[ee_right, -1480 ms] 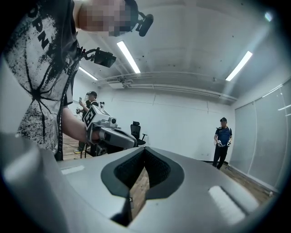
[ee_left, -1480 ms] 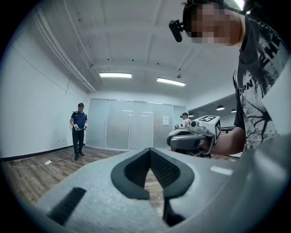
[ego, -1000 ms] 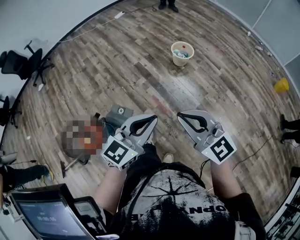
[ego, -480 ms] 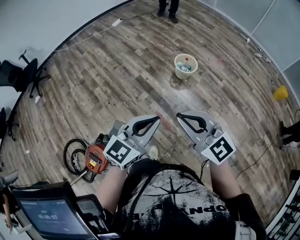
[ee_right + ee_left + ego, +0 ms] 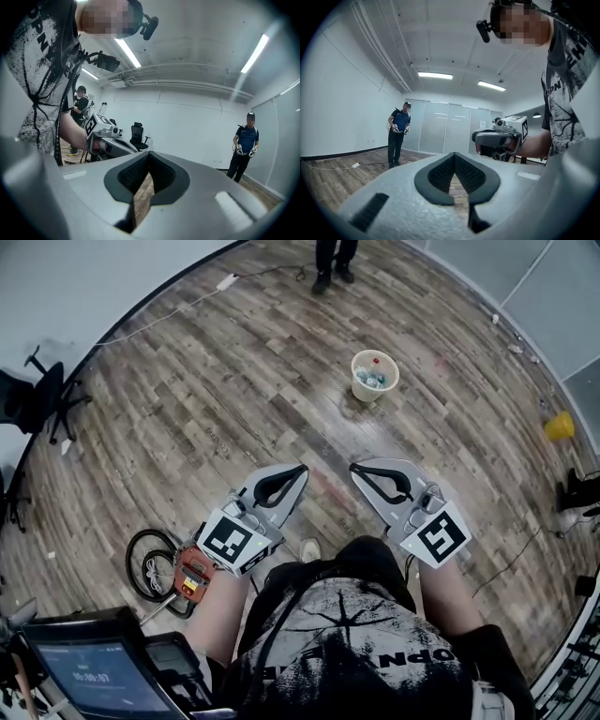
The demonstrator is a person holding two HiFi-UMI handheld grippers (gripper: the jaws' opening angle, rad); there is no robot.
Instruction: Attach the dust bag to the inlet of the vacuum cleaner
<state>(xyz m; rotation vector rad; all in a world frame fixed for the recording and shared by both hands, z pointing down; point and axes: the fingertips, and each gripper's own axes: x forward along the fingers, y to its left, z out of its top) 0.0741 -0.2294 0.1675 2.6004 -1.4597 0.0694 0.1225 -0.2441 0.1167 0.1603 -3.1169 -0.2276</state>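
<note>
The red vacuum cleaner (image 5: 192, 573) lies on the wooden floor at the lower left, with its black hose (image 5: 150, 563) coiled beside it. No dust bag shows in any view. In the head view my left gripper (image 5: 302, 468) hangs over the floor just right of the vacuum, shut and empty. Beside it my right gripper (image 5: 354, 468) is also shut with nothing in it. Each gripper view shows its own jaws closed, left gripper (image 5: 453, 154) and right gripper (image 5: 149, 153), and both point level across the room.
A cream bucket (image 5: 375, 374) with rubbish stands ahead on the floor. A person (image 5: 333, 259) stands at the far end, near a white power strip (image 5: 225, 282). Black chairs (image 5: 33, 395) stand left, a yellow object (image 5: 560, 426) right, a screen (image 5: 84, 671) at lower left.
The floor has slid under both grippers as I moved. The vacuum and hose came out clearly at the lower left. A grey piece with a round hole near the left gripper is gone from sight.
</note>
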